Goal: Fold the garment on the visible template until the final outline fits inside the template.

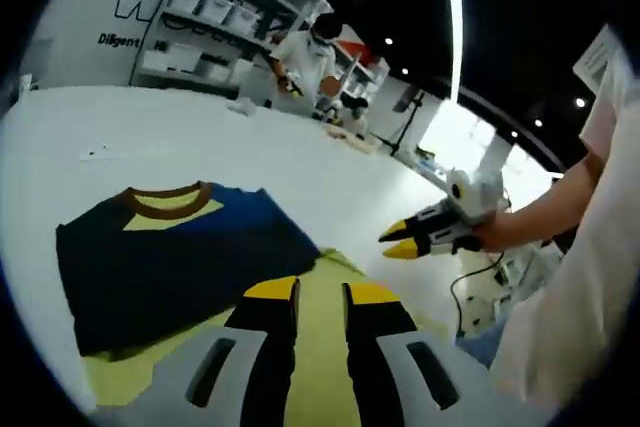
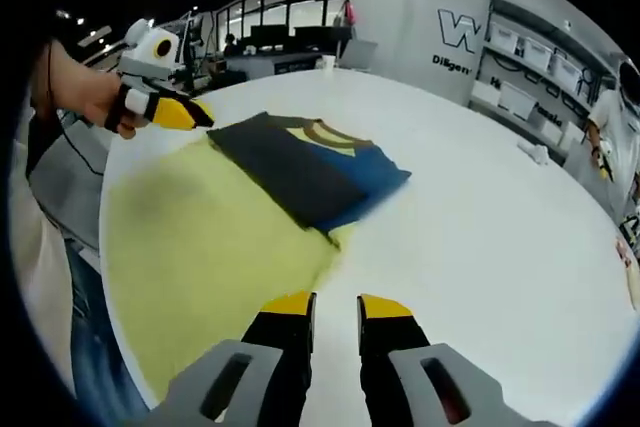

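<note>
A folded dark navy T-shirt (image 1: 180,257) with a blue side and a brown-and-yellow collar lies on the yellow template mat (image 1: 115,379) on a white table. In the right gripper view the T-shirt (image 2: 300,172) covers the far part of the mat (image 2: 200,247). My left gripper (image 1: 320,292) hovers over the mat's near edge, jaws a little apart, nothing between them. My right gripper (image 2: 337,307) is open and empty above the table just past the mat's corner. Held in a hand, the right gripper (image 1: 410,239) hangs off the shirt's right side; the left gripper (image 2: 178,113) sits near the shirt's far corner.
The white table (image 2: 480,237) is wide and round, with its edge close to the person holding the grippers (image 1: 590,247). Shelves with boxes (image 1: 210,32) and another person (image 1: 310,57) stand beyond the far side. Small items (image 2: 535,152) lie near the far edge.
</note>
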A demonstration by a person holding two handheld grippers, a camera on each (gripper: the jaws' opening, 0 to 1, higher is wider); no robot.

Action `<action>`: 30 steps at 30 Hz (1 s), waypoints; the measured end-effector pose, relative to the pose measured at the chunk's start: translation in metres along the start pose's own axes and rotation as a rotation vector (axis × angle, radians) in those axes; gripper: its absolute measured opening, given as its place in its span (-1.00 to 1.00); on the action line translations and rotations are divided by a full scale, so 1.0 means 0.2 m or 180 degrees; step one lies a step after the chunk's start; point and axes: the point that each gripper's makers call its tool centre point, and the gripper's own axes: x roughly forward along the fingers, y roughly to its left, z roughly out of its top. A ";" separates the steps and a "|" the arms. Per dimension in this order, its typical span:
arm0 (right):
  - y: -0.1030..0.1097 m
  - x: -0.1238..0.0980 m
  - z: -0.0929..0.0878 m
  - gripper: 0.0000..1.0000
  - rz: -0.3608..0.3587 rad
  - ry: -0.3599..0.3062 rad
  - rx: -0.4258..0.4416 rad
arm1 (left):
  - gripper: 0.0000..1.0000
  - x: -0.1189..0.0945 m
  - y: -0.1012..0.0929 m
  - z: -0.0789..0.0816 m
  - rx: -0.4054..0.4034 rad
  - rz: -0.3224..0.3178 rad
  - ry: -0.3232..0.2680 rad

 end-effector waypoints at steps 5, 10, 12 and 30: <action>0.15 0.02 -0.03 -0.73 0.0294 0.0062 -0.0211 | -0.54 -0.25 0.05 -0.17 0.0393 0.0121 0.0302; 0.28 0.01 -0.07 -0.76 0.0523 0.0156 -0.0480 | -0.48 -0.43 0.04 -0.34 0.0856 0.0086 0.0688; 0.33 0.00 -0.09 -0.76 0.0607 0.0177 -0.0528 | -0.50 -0.49 0.02 -0.41 0.1024 0.0028 0.0863; 0.70 -0.19 -0.36 -0.71 0.1248 0.0450 -0.1078 | -0.58 -0.76 -0.08 -0.81 0.1796 -0.0421 0.1695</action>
